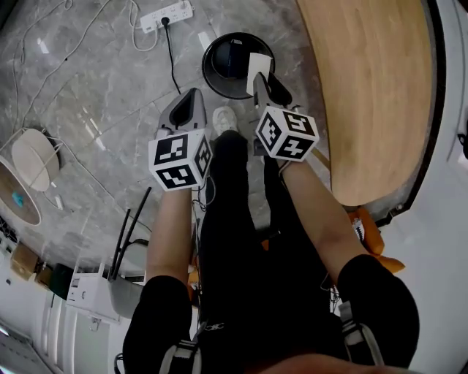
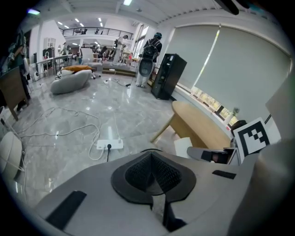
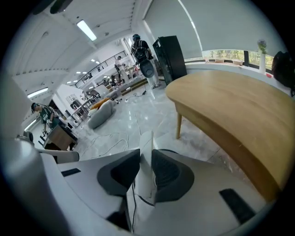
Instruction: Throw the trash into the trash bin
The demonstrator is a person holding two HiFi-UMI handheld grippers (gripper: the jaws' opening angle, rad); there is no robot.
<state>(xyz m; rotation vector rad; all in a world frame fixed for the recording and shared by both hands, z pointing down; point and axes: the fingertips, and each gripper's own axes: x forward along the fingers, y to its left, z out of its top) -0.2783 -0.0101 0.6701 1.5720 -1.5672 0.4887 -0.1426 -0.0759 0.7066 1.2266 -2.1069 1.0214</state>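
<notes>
- Trash here is a flat white scrap, looks like paper or card. It's standing on edge, with its top poking out past the jaw tips.
- Right hand-held gripper has it. The jaws are pinched nearly together with both dark pads flat against the scrap's two faces. Makes sense for something that thin, since a face-on pinch stops it flopping or sliding out on the way over.
- Trash bin is the round black one on the floor, right in front of the person's shoe. From the head view the scrap sits over the bin's right edge, not its middle. I can't tell how high above the rim it is. My guess is it needs a little more reach to the left before letting go, otherwise a light scrap could drift out and miss.
- Left hand-held gripper is fully closed with nothing in it. It hangs beside the right one, short of the bin, and looks like it's just along for the ride.
- Wooden surface curves along the right, close to the bin, so there's not much room on that side.
- Power strip and its cables lie on the grey marble floor beyond the bin, clear of the drop.
</notes>
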